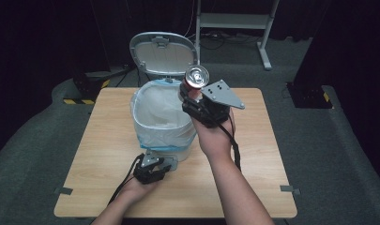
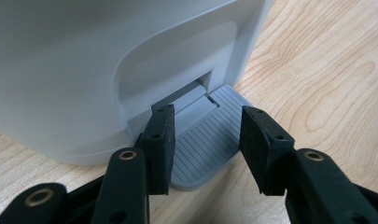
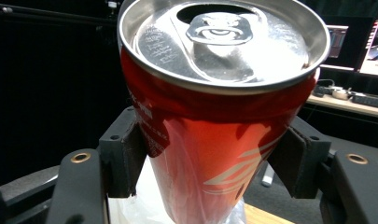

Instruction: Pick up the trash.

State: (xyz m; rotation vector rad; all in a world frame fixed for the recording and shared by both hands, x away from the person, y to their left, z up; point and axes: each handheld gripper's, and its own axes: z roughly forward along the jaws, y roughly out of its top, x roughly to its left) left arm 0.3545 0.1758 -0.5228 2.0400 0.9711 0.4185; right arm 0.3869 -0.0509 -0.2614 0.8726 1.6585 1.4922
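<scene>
Pedal (image 2: 203, 144) between left claw (image 2: 206, 149) jaws, unseen overhead.

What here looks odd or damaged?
Nothing stands out. The red can is held undented in the right tongs above the lined bin; the left tongs rest open on its pedal.

Both forearms bare, no sleeves in the high view. Left gripper (image 2: 206, 149): black body, flat rectangular pads (image 2: 161, 147) with small screws at the edges, brass-ringed holes on the linkage arms. Right gripper (image 1: 195, 96): same black build, grey three-cornered plate (image 1: 221, 93) with dark screw dots on top. Black cable (image 1: 235, 147) trailing along the wrist.
</scene>
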